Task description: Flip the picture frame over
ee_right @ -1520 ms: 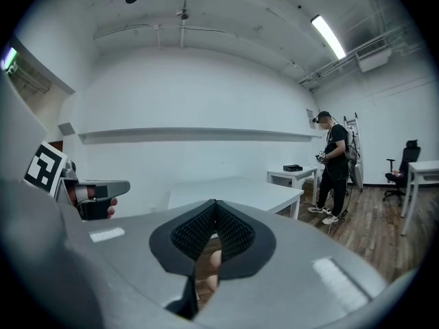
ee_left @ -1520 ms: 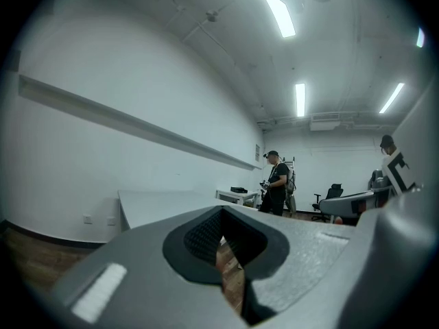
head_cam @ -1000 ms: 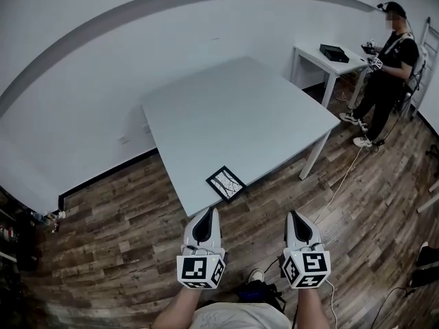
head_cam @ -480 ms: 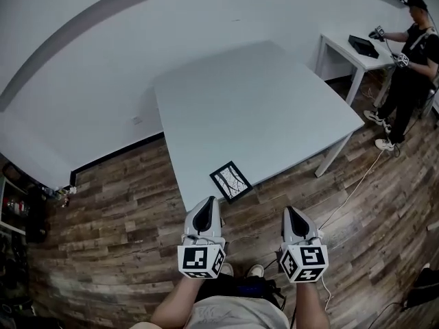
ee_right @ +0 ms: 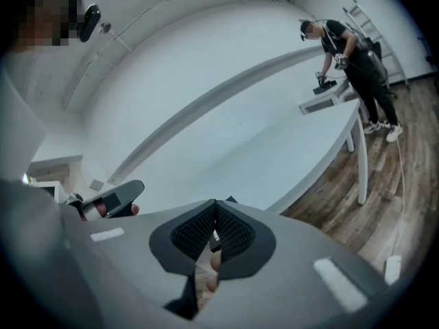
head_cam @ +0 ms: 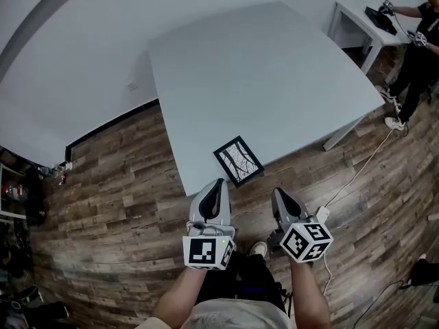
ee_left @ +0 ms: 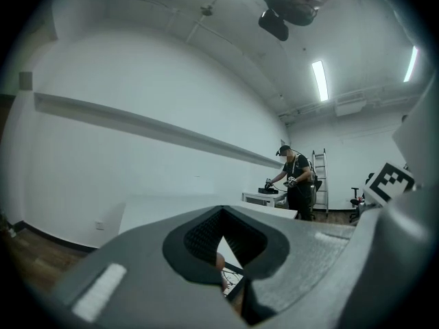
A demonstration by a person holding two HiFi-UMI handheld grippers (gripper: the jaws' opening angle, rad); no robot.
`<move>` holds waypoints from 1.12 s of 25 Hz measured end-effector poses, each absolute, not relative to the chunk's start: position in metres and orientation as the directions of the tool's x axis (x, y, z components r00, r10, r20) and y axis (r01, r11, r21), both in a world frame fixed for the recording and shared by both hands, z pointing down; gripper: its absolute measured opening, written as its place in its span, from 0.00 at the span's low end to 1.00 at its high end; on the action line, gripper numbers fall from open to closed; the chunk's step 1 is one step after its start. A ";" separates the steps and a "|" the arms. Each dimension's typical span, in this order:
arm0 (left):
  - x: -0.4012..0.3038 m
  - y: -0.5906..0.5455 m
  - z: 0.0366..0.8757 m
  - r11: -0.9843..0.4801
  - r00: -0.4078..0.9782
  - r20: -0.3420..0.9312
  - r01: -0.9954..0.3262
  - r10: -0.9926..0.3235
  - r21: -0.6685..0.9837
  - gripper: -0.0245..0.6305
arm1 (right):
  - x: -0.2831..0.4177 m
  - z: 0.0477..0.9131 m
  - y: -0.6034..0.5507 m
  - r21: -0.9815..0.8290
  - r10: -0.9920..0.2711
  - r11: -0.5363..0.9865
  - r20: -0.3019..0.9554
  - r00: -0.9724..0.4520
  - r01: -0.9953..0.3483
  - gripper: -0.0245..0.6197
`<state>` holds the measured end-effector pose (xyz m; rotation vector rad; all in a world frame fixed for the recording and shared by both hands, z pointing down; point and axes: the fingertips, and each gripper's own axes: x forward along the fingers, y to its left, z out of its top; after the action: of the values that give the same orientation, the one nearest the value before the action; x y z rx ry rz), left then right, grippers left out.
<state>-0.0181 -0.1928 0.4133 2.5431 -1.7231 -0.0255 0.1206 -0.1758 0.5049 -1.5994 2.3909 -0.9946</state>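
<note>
Closing in on the picture frame with both hands lowered and pushed forward toward the near edge of the table. Means only an approach so far, by my judgement: no contact yet, nothing lifted, the flip not begun. Frame lying flat with the picture side up, at that near edge, one corner at the edge or perhaps slightly over it, hard to tell. On the left gripper, jaws pressed together and empty, tip just beside the lower left side of the frame, seemingly not touching; in the left gripper view, a part of the frame showing through the opening behind the closed tips. On the right gripper, jaws also together on nothing, near the lower right side of the frame but apart from it. Probably calls for opening a gripper before any grasp, or for a nudge with closed tips; cannot say which. Against the picture from one second ago: then a clear gap between both tips and the frame, now the left tip almost at it and the right one nearer; marker cube of the right gripper then square to the camera, now rolled to one side; frame larger in the head view; person beside the second table then fully in view, now at the upper right corner and partly cut off.
</note>
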 end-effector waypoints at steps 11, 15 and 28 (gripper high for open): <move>-0.029 -0.213 0.464 -0.377 0.384 0.057 -0.920 -0.922 0.104 0.04 | 0.091 0.588 -0.223 -0.913 -0.811 0.200 0.049 -0.583 -0.355 0.31; -0.035 -0.214 0.470 -0.379 0.389 0.063 -0.916 -0.919 0.130 0.04 | 0.080 0.611 -0.231 -0.935 -0.798 0.193 0.026 -0.602 -0.297 0.36; -0.044 -0.220 0.489 -0.362 0.377 0.087 -0.919 -0.922 0.154 0.04 | 0.052 0.628 -0.253 -0.958 -0.781 0.216 -0.053 -0.623 -0.190 0.34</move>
<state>-0.0436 -0.2199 0.4890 2.4554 -1.6605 -0.0219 0.0517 -0.2530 0.6278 -0.8939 1.9543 -1.4222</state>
